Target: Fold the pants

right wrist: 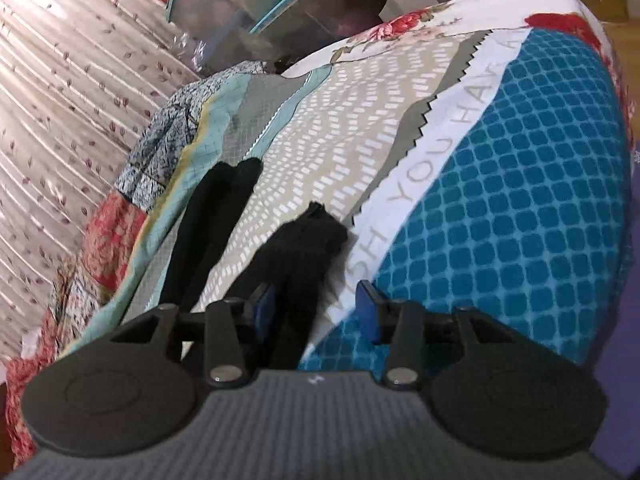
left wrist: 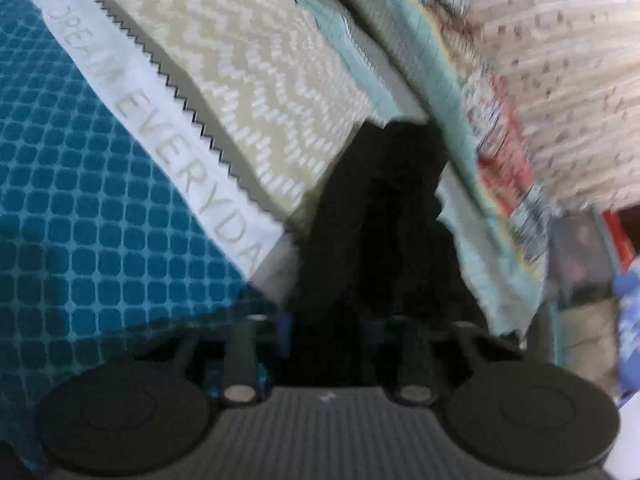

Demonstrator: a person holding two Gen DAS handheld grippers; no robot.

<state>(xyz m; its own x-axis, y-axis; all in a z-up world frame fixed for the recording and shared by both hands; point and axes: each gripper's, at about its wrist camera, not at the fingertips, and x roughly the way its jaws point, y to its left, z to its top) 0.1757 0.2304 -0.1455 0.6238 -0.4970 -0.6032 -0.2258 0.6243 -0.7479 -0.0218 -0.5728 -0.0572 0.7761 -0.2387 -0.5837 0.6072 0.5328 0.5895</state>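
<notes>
The black pants (left wrist: 384,208) lie on a patchwork bedspread (left wrist: 100,220) and run from my left gripper (left wrist: 326,320) away up the picture. The black cloth fills the narrow gap between the left jaws and hides most of both pads. In the right wrist view a bunched end of the pants (right wrist: 304,236) sits between the blue pads of my right gripper (right wrist: 316,300). It lies beside the left pad, with a gap to the right pad. Two black legs (right wrist: 216,232) stretch away further left.
The bedspread has a blue checked patch (right wrist: 500,208), a white lettered strip (right wrist: 432,152) and a beige patterned patch (right wrist: 340,120). A pale flowered curtain (right wrist: 60,80) hangs past the bed's left side. Boxes and a teal-rimmed thing (right wrist: 288,4) stand beyond the far end.
</notes>
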